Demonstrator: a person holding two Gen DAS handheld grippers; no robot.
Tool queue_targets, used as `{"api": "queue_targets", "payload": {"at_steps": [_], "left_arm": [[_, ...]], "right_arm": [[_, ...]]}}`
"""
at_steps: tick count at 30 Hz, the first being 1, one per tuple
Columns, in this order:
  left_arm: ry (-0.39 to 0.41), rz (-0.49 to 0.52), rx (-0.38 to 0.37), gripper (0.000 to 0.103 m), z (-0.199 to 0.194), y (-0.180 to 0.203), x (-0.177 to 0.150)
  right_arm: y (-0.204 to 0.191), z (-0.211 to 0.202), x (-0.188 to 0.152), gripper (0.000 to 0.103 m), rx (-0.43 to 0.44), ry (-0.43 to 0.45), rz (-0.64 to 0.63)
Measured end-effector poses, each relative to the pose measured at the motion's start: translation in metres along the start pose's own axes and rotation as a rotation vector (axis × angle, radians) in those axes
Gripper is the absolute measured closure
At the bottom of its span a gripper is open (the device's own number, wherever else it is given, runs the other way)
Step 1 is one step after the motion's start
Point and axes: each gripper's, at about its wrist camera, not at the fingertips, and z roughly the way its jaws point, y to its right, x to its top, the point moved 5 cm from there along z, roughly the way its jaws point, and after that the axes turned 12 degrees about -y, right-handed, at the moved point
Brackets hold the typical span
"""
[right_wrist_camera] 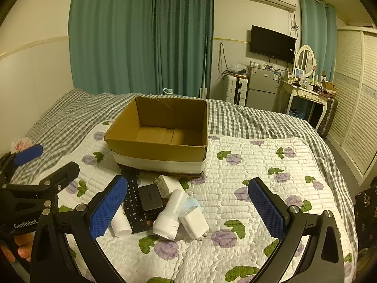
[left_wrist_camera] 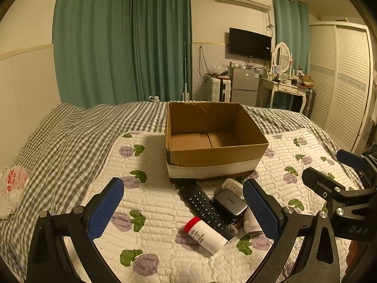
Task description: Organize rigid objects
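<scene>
Both grippers agape over quilt (right_wrist_camera: 235,172); items piled before box (right_wrist_camera: 162,151).
Left gripper (left_wrist_camera: 183,210): red-capped tube (left_wrist_camera: 203,234), remote (left_wrist_camera: 207,207), charger (left_wrist_camera: 231,204). Right gripper (right_wrist_camera: 186,206) alone shows white bottle (right_wrist_camera: 170,214), plug (right_wrist_camera: 192,219).

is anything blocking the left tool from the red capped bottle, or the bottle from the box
Nothing visible blocks the open left tool from the red-capped bottle lying on the quilt. Between the bottle and the empty cardboard box lie the remote and a dark charger, so it must go over them.
</scene>
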Motion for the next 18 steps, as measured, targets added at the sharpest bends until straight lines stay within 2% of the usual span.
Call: {"api": "queue_targets", "payload": {"at_steps": [6,9,12,14,18], "left_arm": [[-0.048,-0.015,0.032,0.000,0.018,-0.005,-0.007],[-0.107,-0.012,0.041,0.000,0.037,-0.006,-0.017],[-0.180,0.002,0.044,0.002,0.058,-0.005,-0.031],[-0.247,0.014,0.021,0.002,0.072,0.001,-0.043],[-0.325,0.045,0.005,0.002,0.096,0.014,-0.060]], "right_arm": [[0.003,0.007,-0.004,0.000,-0.008,-0.023,0.009],[0.008,0.019,-0.009,0.000,-0.010,-0.058,0.028],[0.012,0.034,-0.014,0.000,-0.047,-0.111,0.046],[0.014,0.044,-0.018,0.000,-0.046,-0.136,0.056],[0.018,0.064,-0.030,0.000,-0.049,-0.185,0.068]]}}
